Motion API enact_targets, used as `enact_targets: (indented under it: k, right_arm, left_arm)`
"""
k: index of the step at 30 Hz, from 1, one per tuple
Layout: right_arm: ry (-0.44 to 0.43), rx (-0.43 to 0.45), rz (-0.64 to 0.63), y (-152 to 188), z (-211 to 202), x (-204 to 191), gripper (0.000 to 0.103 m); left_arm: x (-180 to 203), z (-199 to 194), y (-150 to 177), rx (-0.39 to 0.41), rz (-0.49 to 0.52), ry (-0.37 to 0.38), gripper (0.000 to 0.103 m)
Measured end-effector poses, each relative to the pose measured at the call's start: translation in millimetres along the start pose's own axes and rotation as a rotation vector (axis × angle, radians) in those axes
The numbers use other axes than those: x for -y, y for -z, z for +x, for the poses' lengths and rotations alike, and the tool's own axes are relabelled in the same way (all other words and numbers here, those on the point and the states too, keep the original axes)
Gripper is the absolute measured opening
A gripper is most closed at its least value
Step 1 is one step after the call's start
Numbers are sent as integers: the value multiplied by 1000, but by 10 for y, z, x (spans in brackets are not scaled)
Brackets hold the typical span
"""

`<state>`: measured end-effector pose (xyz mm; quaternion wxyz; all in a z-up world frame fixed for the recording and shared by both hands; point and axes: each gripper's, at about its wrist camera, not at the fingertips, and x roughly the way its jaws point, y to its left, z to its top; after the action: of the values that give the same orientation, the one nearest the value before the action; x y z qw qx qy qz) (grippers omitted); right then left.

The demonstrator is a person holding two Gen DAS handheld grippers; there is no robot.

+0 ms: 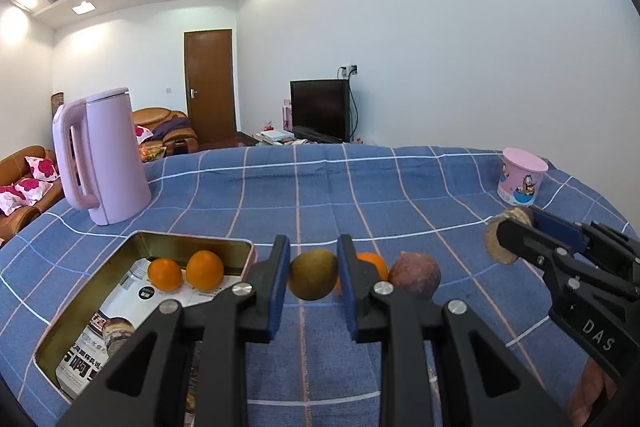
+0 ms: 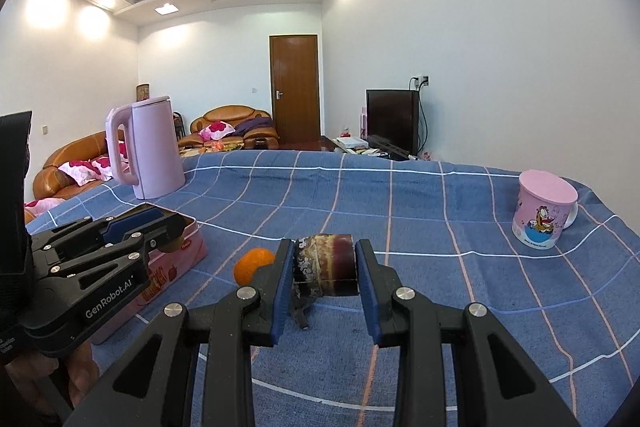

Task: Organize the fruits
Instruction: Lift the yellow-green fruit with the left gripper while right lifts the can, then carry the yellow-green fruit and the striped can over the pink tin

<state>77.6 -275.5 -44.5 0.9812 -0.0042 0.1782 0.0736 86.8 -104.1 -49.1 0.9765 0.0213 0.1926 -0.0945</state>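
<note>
1. The left gripper has its jaws clenched on a round green-brown fruit, held clear of the blue checked cloth. The fruit is smooth and round, so it could roll out from between the flat pads if the hand tilts sharply.
2. The right gripper grasps a short dark sugarcane piece by its 2 cut ends. Its skin looks slick, so a loosened squeeze could drop it.
3. The open tin sits left of the left gripper and holds 2 oranges. A hard drop could knock them or bounce the fruit over the low wall.
4. A loose orange and a purple fruit lie on the cloth near both grippers. A low sweep could send either rolling.
</note>
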Motion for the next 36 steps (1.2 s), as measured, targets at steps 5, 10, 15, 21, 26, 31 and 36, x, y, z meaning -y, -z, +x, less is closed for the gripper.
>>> enact_targets:
  k: [5, 10, 15, 21, 26, 31, 36]
  right_arm:
    - [2, 20, -2, -8, -36, -7, 33]
    - [-1, 34, -2, -9, -65, -26, 33]
    - [-6, 41, -6, -7, -82, -54, 33]
    - [-11, 44, -8, 0, -84, -77, 33]
    - [-22, 41, -11, -5, -70, -123, 33]
    - [-43, 33, -19, -12, -33, -201, 33]
    - [-64, 22, -21, -29, 24, -280, 33]
  left_arm:
    - [4, -27, 1, 17, 2, -9, 25]
    - [6, -57, 5, 31, -1, -18, 25]
    - [7, -91, 6, 46, 1, -28, 25]
    - [7, -101, 9, 48, 0, -29, 25]
    - [-12, -130, 11, 50, -1, -27, 25]
    - [-44, -160, 17, 54, -3, -33, 25]
    - [-126, -210, 34, 51, -8, -43, 25]
